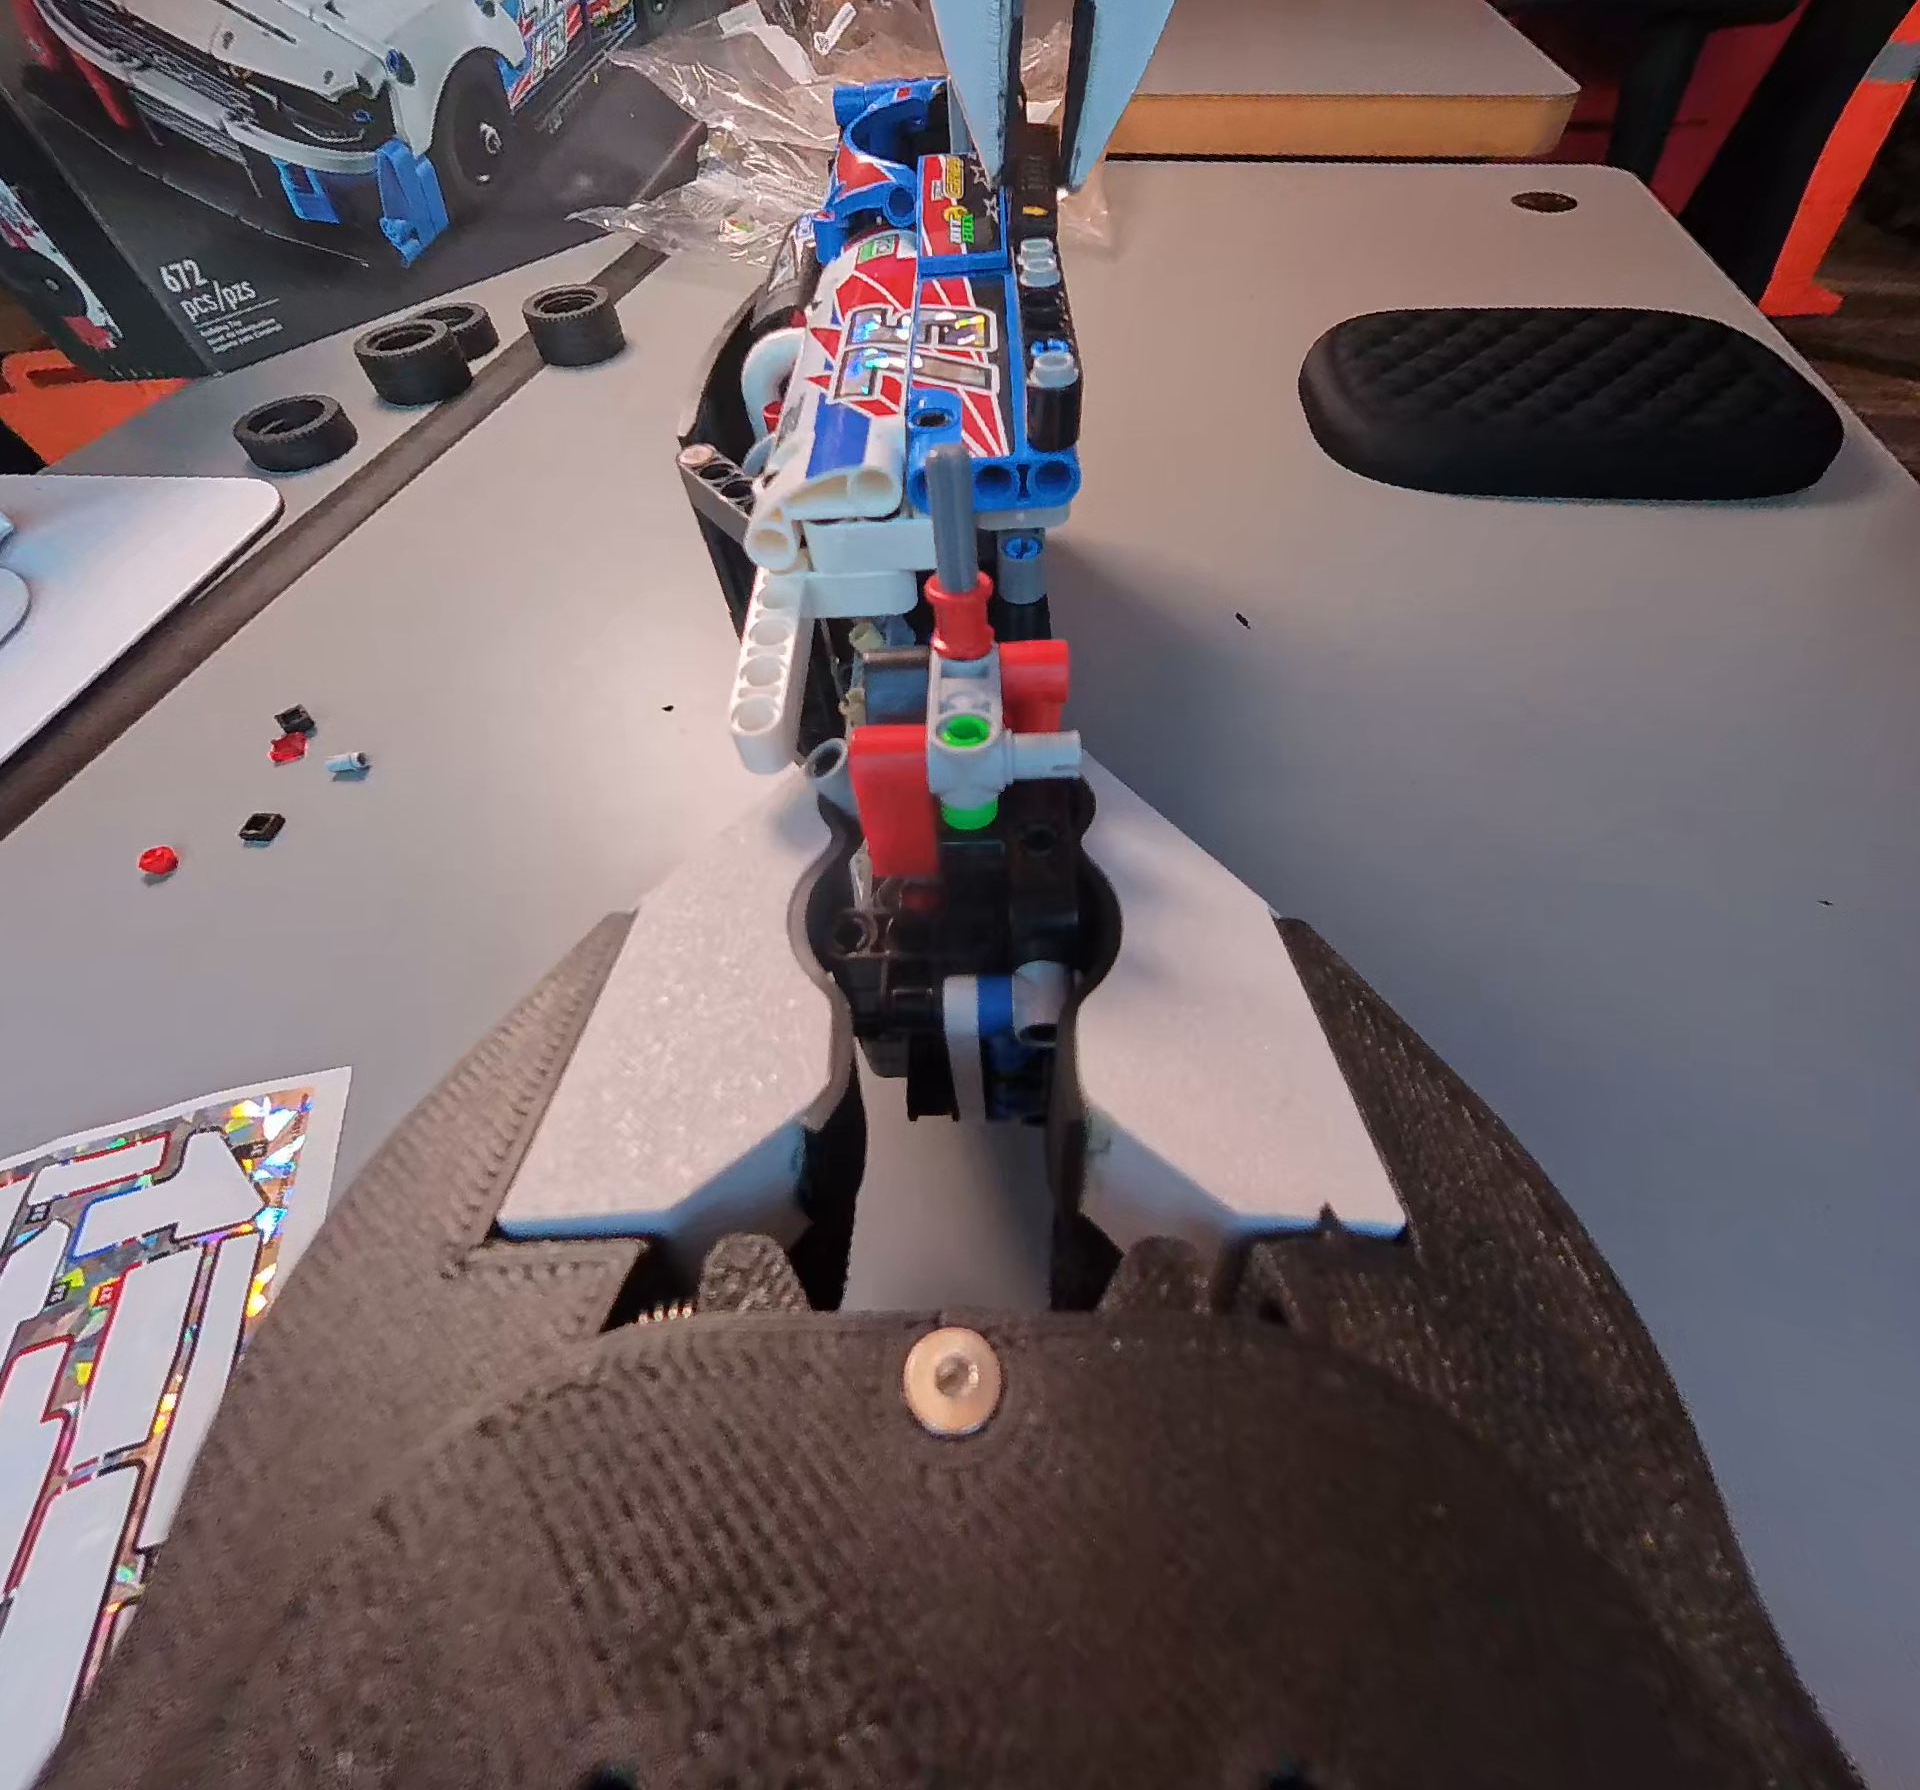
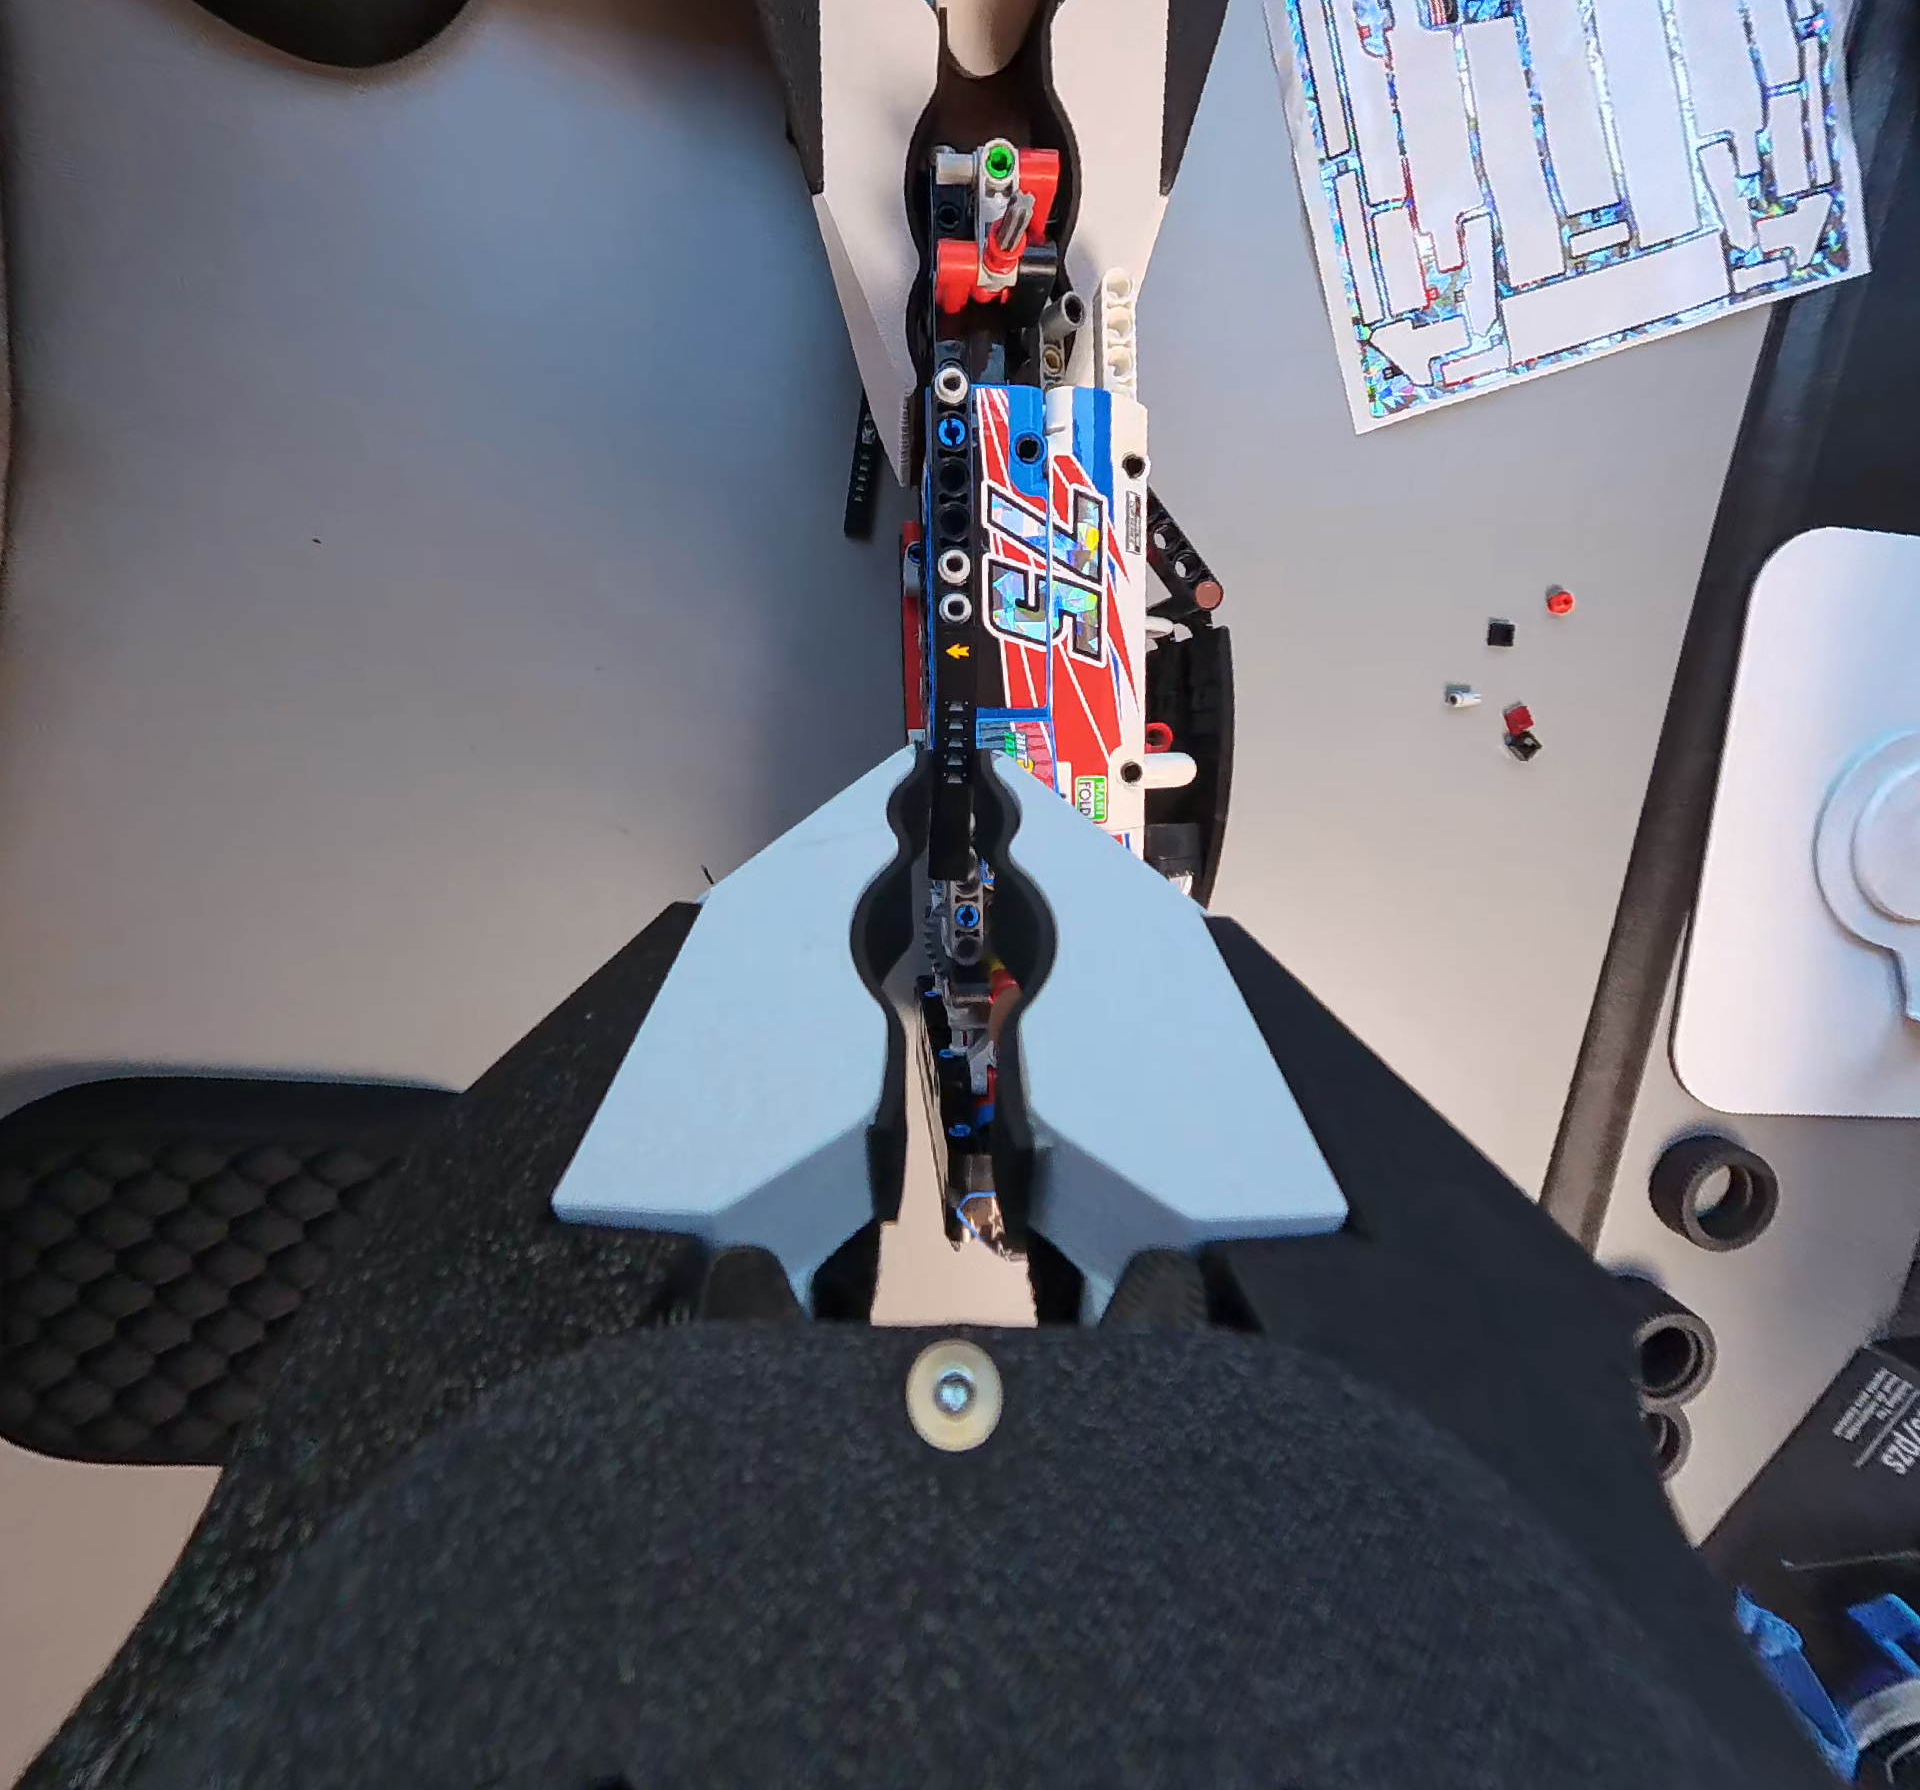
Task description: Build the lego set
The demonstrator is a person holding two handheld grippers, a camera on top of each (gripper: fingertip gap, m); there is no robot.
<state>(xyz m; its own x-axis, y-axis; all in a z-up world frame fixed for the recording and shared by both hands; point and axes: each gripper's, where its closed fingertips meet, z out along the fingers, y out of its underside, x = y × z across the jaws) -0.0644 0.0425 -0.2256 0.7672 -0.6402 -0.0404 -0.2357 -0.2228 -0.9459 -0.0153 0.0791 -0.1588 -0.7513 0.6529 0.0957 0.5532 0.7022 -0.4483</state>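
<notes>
A partly built lego car body [image 1: 935, 348] with blue, red and white stickered panels lies on its side just above the grey table [image 1: 1455, 805]. My left gripper [image 1: 945, 790] is shut on its near black frame end, beside red pieces and a green pin. My right gripper [image 1: 1034, 171] comes down from the top and is shut on the far end. In the right wrist view my right gripper [image 2: 956, 764] clamps the black beam of the car body [image 2: 1049, 577]. The left gripper [image 2: 992, 358] holds the opposite end.
The lego box [image 1: 312, 78] stands at the back left with three black tyres [image 1: 410, 364] before it and plastic bags [image 1: 748, 78] behind. Small loose pieces [image 1: 281, 784] lie left. A sticker sheet [image 1: 125, 1325] lies near left. A black wrist pad [image 1: 1558, 400] lies right. Left tips to right tips: about 10 centimeters.
</notes>
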